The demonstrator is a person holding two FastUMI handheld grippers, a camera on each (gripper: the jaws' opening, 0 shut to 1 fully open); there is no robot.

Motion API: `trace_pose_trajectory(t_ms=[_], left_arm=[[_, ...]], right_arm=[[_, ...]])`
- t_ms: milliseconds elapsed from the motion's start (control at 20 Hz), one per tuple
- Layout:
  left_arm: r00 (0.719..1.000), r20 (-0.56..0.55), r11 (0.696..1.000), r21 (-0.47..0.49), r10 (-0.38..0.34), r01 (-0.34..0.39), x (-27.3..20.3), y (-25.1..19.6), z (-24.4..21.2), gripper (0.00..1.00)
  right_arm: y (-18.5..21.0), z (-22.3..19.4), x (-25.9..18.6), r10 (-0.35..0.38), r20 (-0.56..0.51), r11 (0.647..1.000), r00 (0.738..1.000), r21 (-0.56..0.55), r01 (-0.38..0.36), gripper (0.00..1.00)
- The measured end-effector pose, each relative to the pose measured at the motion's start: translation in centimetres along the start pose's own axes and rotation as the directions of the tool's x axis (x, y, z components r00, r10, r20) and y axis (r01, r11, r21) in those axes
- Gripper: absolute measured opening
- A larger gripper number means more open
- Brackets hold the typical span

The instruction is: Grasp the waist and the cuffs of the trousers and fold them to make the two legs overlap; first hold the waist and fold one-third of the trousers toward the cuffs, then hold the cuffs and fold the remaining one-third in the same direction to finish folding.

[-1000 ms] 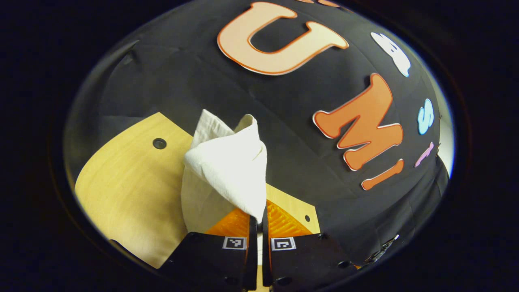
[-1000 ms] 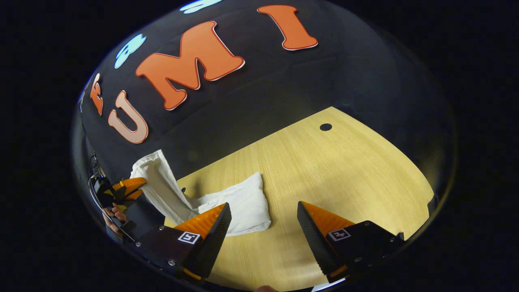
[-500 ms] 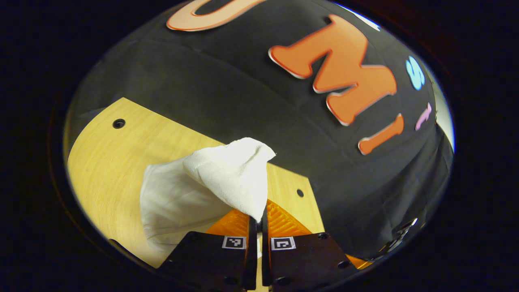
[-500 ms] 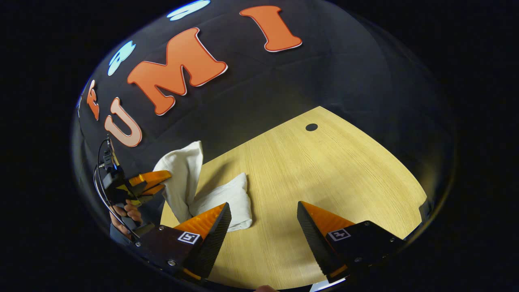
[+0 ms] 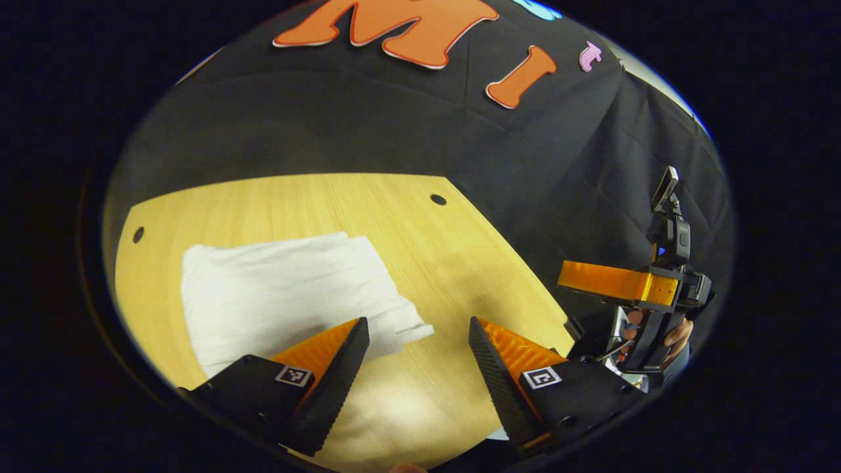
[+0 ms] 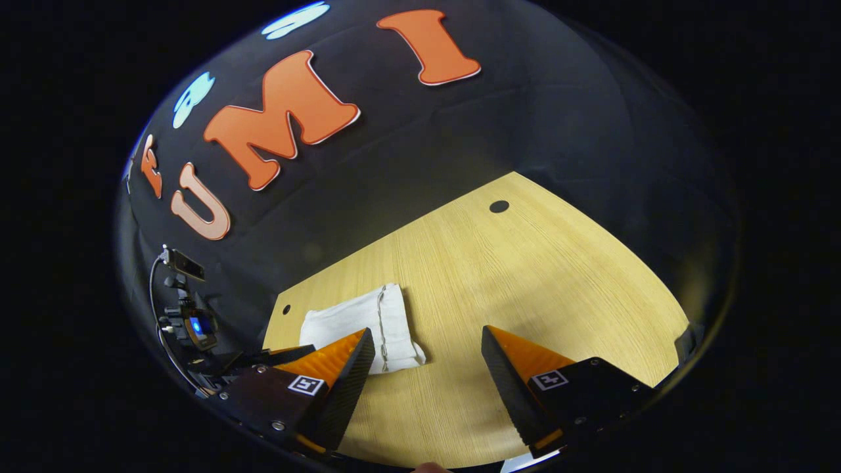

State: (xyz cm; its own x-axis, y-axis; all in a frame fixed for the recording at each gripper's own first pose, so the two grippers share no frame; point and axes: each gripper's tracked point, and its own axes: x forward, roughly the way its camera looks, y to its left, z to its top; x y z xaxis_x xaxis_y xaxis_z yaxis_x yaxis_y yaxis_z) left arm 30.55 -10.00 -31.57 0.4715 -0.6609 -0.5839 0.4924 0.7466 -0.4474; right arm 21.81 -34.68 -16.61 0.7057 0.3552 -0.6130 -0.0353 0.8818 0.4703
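The white trousers (image 5: 282,289) lie folded into a flat packet on the wooden table (image 5: 420,243). My left gripper (image 5: 418,326) hovers open just past the packet's near corner, nothing between its fingers. In the right gripper view the same trousers (image 6: 358,322) rest near the table's left end, partly behind one finger. My right gripper (image 6: 427,335) stands open above bare wood beside them. In the left gripper view the right gripper (image 5: 578,277) is seen side-on off the table's right edge, with a hand (image 5: 670,335) around its handle.
Small round holes (image 5: 438,199) (image 6: 499,206) mark the table near its corners. The black cloth wall rises right behind the far edge. Bare wood (image 6: 539,276) stretches to the right of the trousers.
My left gripper has let go of the trousers' end and opened. The lifted cloth has dropped flat onto the packet. The left gripper has turned toward the right gripper, which stayed open.
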Motion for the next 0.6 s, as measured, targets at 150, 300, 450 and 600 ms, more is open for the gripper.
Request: trace_pose_trajectory(t_ms=[150, 300, 450, 600], left_arm=[[0.984, 0.128, 0.991, 0.027, 0.127, -0.132, -4.5, 3.3, 3.3, 1.00], [0.935, 0.255, 0.965, 0.031, 0.246, -0.262, -9.3, 5.2, 5.9, 1.00], [0.861, 0.400, 0.930, 0.051, 0.315, -0.364, -14.3, 5.1, 7.9, 1.00], [0.775, 0.518, 0.887, 0.064, 0.362, -0.457, -17.3, 5.4, 8.3, 0.99]], right_arm=[[1.9, 1.6, -0.9, 0.024, 0.070, 0.998, 0.997, -0.067, -0.019, 0.98], [5.2, 2.6, -0.8, 0.067, 0.109, 0.987, 0.992, -0.150, -0.050, 0.99], [9.1, 4.1, -1.7, 0.129, 0.175, 0.969, 0.976, -0.231, -0.087, 0.99], [12.6, 5.7, -3.5, 0.153, 0.271, 0.942, 0.950, -0.330, -0.057, 0.99]])
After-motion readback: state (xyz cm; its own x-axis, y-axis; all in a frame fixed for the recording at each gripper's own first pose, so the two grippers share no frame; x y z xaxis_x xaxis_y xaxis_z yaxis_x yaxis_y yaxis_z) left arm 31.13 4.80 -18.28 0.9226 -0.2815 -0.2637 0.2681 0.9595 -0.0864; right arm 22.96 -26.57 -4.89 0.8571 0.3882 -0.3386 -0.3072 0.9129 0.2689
